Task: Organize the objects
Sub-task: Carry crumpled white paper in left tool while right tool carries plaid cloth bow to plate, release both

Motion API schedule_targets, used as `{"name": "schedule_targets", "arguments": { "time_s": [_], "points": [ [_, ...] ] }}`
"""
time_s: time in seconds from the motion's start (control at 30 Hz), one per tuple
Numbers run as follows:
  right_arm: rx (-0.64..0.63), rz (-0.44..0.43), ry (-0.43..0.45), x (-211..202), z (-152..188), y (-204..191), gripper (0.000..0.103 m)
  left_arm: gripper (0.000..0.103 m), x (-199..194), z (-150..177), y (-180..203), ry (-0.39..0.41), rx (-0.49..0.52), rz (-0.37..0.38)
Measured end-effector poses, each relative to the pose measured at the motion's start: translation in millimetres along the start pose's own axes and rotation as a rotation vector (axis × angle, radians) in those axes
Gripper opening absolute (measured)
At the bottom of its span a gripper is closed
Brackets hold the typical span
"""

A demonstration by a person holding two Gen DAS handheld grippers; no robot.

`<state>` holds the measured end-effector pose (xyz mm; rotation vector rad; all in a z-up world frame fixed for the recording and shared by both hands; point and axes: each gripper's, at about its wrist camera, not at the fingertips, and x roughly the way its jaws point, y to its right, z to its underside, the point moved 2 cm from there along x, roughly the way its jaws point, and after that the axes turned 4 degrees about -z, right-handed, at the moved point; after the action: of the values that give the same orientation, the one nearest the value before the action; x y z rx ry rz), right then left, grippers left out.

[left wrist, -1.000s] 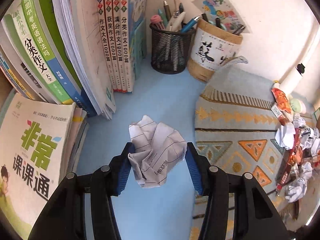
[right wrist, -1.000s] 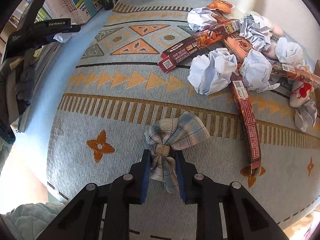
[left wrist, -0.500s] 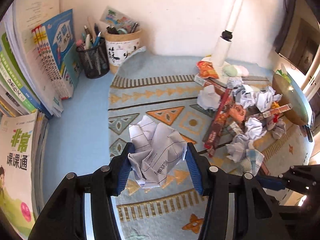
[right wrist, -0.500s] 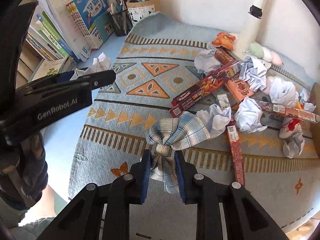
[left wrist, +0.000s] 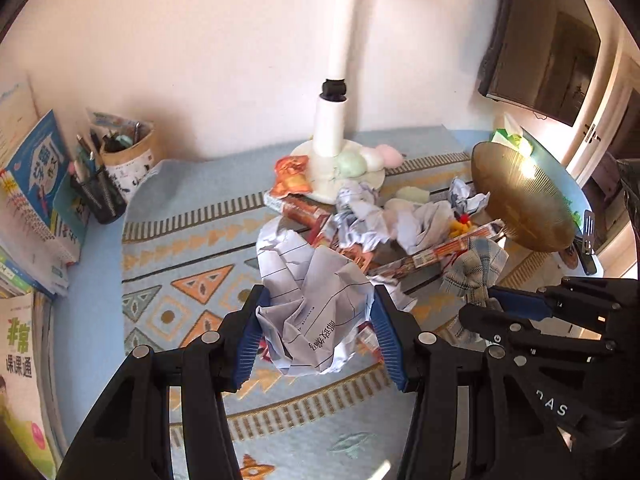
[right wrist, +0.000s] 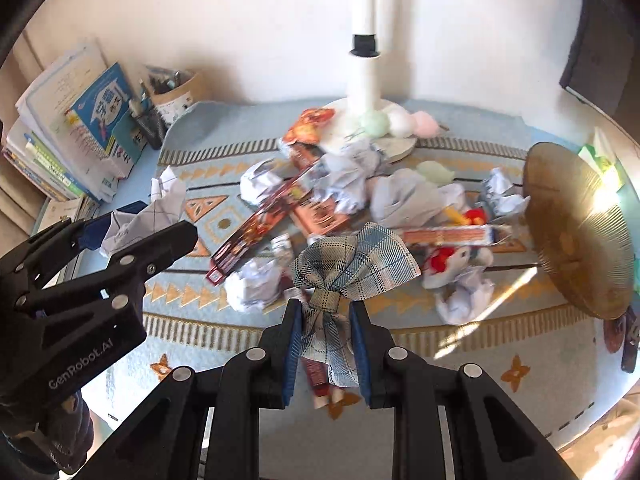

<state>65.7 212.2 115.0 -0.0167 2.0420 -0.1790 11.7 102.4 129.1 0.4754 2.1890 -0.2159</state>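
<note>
Crumpled white lined-paper ball (left wrist: 316,312): pinched in left claw (left wrist: 318,334), aloft over the desk's near edge. Blue-beige plaid fabric bow (right wrist: 352,272): pinched at its knot by right claw (right wrist: 325,344). Risks: springy paper slipping out; claws colliding, being close together.

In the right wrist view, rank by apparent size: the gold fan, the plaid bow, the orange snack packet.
1. gold fan
2. plaid bow, though nearness to the camera enlarges it
3. orange snack packet

Crumpled lined paper ball (left wrist: 316,312) pinched between fingers, plaid fabric bow (right wrist: 352,268) likewise, both aloft
</note>
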Motion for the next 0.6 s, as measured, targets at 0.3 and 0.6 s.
{"name": "schedule_targets", "arguments": {
  "time_s": [0.3,0.6],
  "points": [
    [0.178,0.112,0.133,-75.3,-63.4,177.1,0.023,0.05,4.5,-84.1,128.0,0.1,0.048,0.071],
    [0.254,0.191,0.129,-89.3,-70.1,294.5,0.023,0.054,43.9,-125.6,239.8,0.114,0.075,0.158]
  ]
}}
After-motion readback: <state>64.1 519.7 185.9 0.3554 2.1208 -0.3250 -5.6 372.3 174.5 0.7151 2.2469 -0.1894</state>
